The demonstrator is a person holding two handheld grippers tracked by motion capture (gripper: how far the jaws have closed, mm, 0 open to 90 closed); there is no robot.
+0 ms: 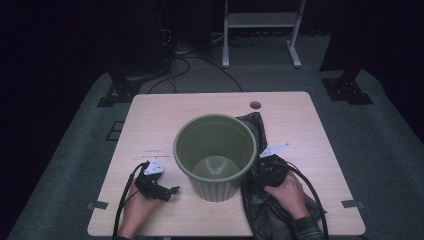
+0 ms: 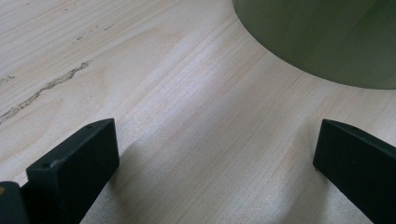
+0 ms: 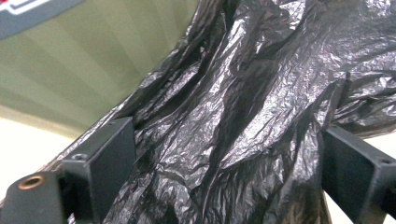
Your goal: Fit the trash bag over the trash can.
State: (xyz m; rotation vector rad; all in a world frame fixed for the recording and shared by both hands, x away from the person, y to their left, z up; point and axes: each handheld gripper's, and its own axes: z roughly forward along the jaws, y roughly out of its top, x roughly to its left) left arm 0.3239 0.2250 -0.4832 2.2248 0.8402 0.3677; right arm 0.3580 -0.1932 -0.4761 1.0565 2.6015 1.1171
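Right gripper [image 3: 229, 154] gapes around the crinkled black plastic bag [image 3: 261, 93] beside the ribbed green plastic bin [image 1: 215, 155]; left gripper [image 2: 215, 149] hovers wide open above the pale wooden bench [image 2: 154, 93].

We see the green ribbed bin [image 1: 215, 155] standing mid-table [image 1: 150, 115] as the one tall obstacle, with bare wood open along the whole left side and the far edge. Our left gripper [image 1: 162, 192] has its jaws spread over bare tabletop just left of the bin's base, nothing between them. On the right the black plastic bag [image 1: 257, 200] lies crumpled against the bin's wall and fills the wide gap between the right gripper's [image 3: 224, 177] jaws, crowding that side.
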